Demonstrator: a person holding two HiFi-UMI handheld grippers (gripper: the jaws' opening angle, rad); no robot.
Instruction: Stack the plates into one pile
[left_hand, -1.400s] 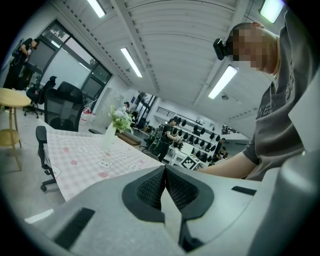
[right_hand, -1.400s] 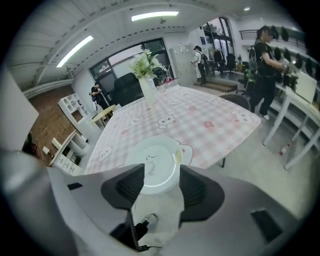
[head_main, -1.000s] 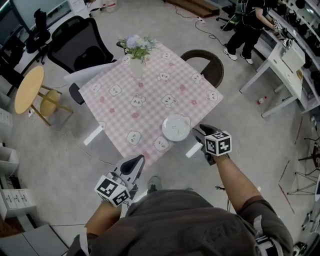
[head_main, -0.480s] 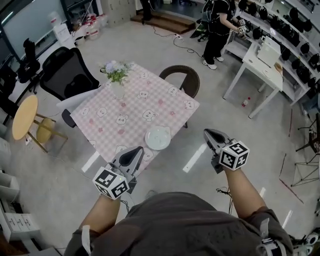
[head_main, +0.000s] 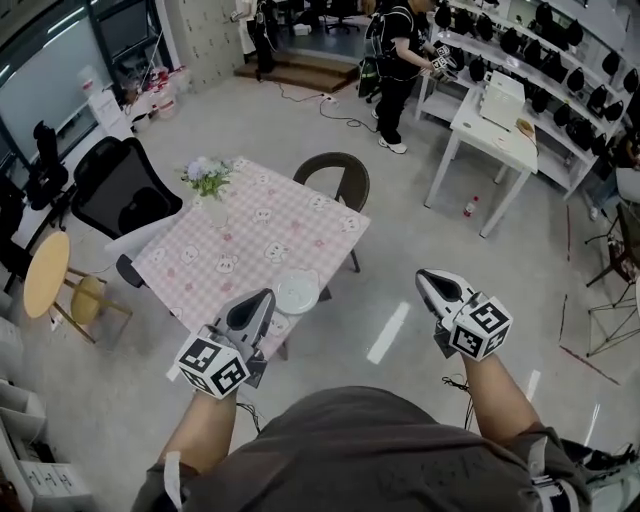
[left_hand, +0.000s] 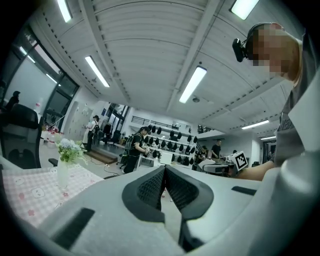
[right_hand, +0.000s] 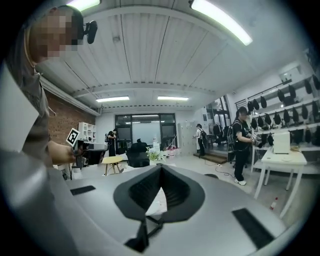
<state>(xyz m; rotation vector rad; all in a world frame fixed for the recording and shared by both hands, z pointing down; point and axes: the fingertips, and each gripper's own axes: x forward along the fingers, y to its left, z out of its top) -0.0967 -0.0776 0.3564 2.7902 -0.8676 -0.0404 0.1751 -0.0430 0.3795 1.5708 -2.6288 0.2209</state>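
Beside the table (head_main: 250, 240), both arms (head_main: 205, 430) outstretched, left claw (head_main: 263, 296) level, together, right claw (head_main: 426, 276) level, just closed, empty

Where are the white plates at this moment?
In the head view, the white plates sit at the near edge of the pink checked table, just right of the left gripper tip.
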